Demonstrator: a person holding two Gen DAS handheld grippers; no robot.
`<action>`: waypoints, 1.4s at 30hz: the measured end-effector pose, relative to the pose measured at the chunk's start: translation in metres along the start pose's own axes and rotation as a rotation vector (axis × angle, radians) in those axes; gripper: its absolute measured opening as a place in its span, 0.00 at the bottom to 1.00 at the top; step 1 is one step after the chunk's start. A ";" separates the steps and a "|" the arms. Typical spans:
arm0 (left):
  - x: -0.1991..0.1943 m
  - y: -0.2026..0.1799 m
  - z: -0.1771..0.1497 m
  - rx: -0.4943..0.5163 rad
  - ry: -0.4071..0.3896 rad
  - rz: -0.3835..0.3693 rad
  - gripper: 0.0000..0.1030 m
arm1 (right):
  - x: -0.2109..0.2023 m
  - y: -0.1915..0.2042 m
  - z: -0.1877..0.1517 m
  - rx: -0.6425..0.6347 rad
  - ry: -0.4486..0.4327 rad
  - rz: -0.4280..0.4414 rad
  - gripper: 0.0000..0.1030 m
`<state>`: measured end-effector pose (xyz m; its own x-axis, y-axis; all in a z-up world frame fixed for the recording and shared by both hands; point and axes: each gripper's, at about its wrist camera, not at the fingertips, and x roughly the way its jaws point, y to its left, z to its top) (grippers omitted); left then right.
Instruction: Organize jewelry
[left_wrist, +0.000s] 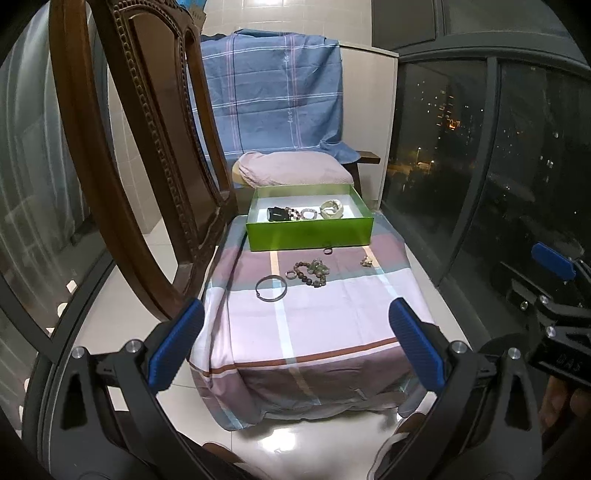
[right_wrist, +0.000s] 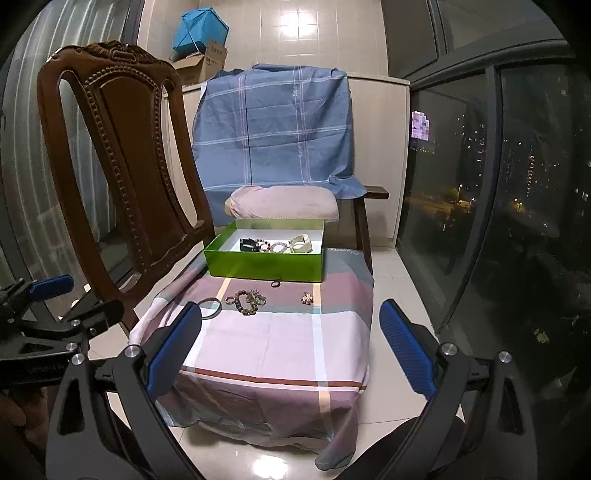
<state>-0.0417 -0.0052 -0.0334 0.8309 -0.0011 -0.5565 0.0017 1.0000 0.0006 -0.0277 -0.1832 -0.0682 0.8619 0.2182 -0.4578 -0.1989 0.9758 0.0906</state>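
A green box (left_wrist: 310, 232) (right_wrist: 264, 263) stands at the far end of a cloth-covered table (left_wrist: 314, 317) (right_wrist: 273, 339); it holds a black item (left_wrist: 277, 214), bead bracelets (left_wrist: 304, 214) and a pale bangle (left_wrist: 331, 209). In front of it lie a thin metal bangle (left_wrist: 271, 288) (right_wrist: 210, 307), a heap of bead bracelets (left_wrist: 310, 272) (right_wrist: 248, 301), a small ring (left_wrist: 327, 251) (right_wrist: 275, 284) and a small ornament (left_wrist: 365, 261) (right_wrist: 306, 297). My left gripper (left_wrist: 295, 343) and right gripper (right_wrist: 291, 343) are both open and empty, held short of the table's near end.
A carved wooden chair (left_wrist: 140, 155) (right_wrist: 125, 162) stands left of the table. Behind the box is a seat with a pink cushion (left_wrist: 291, 169) and a blue cloth (left_wrist: 273, 92). Dark windows (left_wrist: 480, 166) run along the right. The floor is glossy tile.
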 end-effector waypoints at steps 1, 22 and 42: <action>-0.001 0.000 0.000 -0.001 -0.001 0.000 0.96 | 0.000 -0.001 0.001 0.001 0.000 0.002 0.92; 0.006 -0.001 0.000 -0.006 0.017 -0.014 0.96 | 0.001 -0.001 0.001 0.004 0.007 0.006 0.92; 0.068 0.010 0.003 0.000 0.098 0.010 0.96 | 0.034 -0.008 -0.007 0.022 0.060 0.002 0.92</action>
<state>0.0162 0.0048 -0.0688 0.7726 0.0088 -0.6349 -0.0059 1.0000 0.0067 0.0000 -0.1833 -0.0903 0.8321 0.2193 -0.5094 -0.1895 0.9756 0.1106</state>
